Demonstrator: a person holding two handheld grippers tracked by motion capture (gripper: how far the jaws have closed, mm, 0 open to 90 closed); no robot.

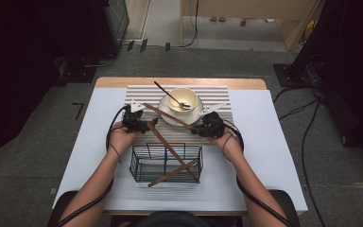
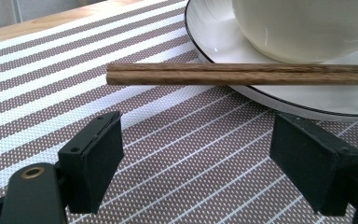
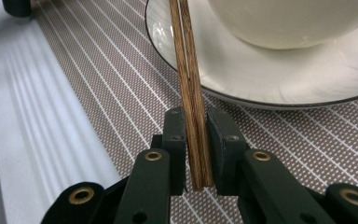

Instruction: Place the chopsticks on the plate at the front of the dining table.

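High view: a white rectangular table (image 1: pixel 264 142) carries a brown-and-white striped woven placemat (image 1: pixel 217 97), then a black wire basket (image 1: pixel 166 164) with two brown chopsticks leaning in it, then a white round plate (image 1: pixel 166 112) under a cream bowl (image 1: pixel 182 97). Smaller, the right gripper (image 3: pixel 196 140) is clamped on a pair of dark wooden chopsticks (image 3: pixel 189 84) lying across the plate's rim. Beside their far tip, the left gripper (image 2: pixel 196 154) holds nothing, jaws spread apart.

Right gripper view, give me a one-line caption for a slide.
Right gripper shut on a pair of wooden chopsticks lying across the white saucer's rim, above the striped placemat.
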